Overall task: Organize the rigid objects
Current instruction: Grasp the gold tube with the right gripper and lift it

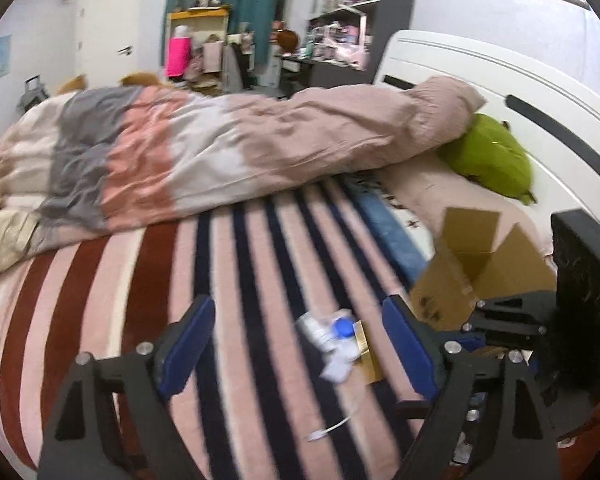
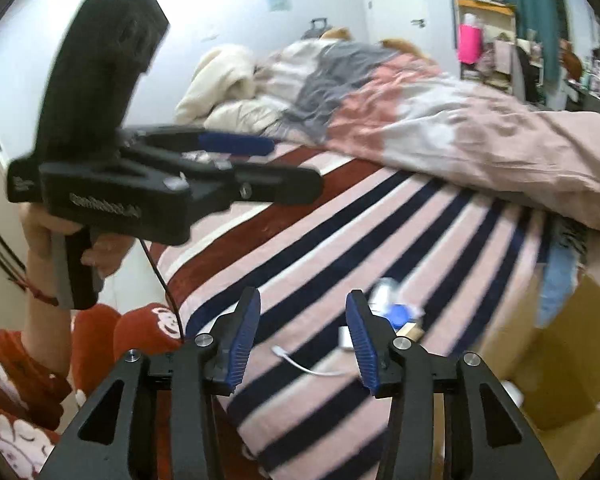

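Note:
A small pile lies on the striped blanket: a clear bottle with a blue cap point(image 1: 342, 327), crumpled white wrapping point(image 1: 336, 364), a small gold box point(image 1: 367, 354) and a white cable point(image 1: 328, 430). My left gripper point(image 1: 296, 344) is open above the blanket, the pile between its blue pads. In the right wrist view the blue cap point(image 2: 398, 314), gold box point(image 2: 412, 331) and cable point(image 2: 304, 364) lie just past my open, empty right gripper point(image 2: 304, 340). The left gripper point(image 2: 260, 168) shows there too, held up at the left.
An open cardboard box point(image 1: 480, 264) stands at the bed's right side, also in the right wrist view point(image 2: 556, 364). A rumpled duvet point(image 1: 220, 144) covers the far half of the bed. A green plush point(image 1: 492, 156) lies by the white headboard point(image 1: 500, 80).

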Demonstrator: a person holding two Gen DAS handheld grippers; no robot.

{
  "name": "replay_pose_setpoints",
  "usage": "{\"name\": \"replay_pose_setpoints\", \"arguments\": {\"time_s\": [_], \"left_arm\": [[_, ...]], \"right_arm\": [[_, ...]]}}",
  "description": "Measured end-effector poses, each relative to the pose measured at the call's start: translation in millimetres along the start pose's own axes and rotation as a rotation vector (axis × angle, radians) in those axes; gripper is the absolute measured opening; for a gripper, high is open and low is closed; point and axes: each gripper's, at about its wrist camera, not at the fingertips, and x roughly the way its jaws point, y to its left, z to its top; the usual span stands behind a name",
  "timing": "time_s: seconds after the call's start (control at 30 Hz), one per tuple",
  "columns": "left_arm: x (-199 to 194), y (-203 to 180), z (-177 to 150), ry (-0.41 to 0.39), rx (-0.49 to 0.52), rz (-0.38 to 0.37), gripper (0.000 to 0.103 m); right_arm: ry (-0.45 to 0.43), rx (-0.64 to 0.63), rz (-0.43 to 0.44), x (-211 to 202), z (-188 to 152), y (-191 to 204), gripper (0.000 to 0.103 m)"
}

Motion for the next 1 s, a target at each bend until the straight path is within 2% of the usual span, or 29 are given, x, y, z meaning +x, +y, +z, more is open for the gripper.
{"name": "replay_pose_setpoints", "arguments": {"time_s": [0.13, 0.2, 0.37, 0.47, 0.57, 0.77, 0.93, 0.97, 1.0], "left_arm": [[7.4, 26.6, -23.4, 0.008, -0.036, -0.011, 0.083], [12.7, 35.4, -31.2, 0.012, -0.053, -0.026, 0.083], [20.1, 47.6, -41.9, 0.024, -0.069, -0.040, 0.083], [21.9, 54.2, -46.6, 0.028, -0.080, -0.046, 0.083], [22.8, 58.0, -50.6, 0.031, -0.092, -0.056, 0.083], [22.9, 60.7, -56.8, 0.037, -0.097, -0.051, 0.083], [22.3, 61.5, -58.3, 0.041, -0.098, -0.047, 0.083], [22.0, 61.4, -58.8, 0.041, -0.095, -0.045, 0.083], [22.0, 61.4, -59.1, 0.042, -0.095, -0.042, 0.083]], "right_arm": [[0.038, 0.028, -0.008, 51.5, -12.1, 12.7, 0.041], [0.027, 0.045, -0.004, 71.9, -27.7, 11.8, 0.041], [-0.045, 0.137, -0.265, 93.7, -56.5, -17.4, 0.049], [-0.037, 0.210, -0.368, 91.8, -72.8, -36.8, 0.050], [-0.030, 0.198, -0.447, 86.0, -87.0, -42.3, 0.058], [0.011, 0.252, -0.501, 80.7, -93.6, -50.7, 0.061], [0.018, 0.315, -0.418, 96.0, -90.9, -51.1, 0.060], [0.022, 0.350, -0.404, 101.3, -91.4, -54.7, 0.054], [0.026, 0.367, -0.409, 105.1, -90.9, -57.7, 0.041]]}}
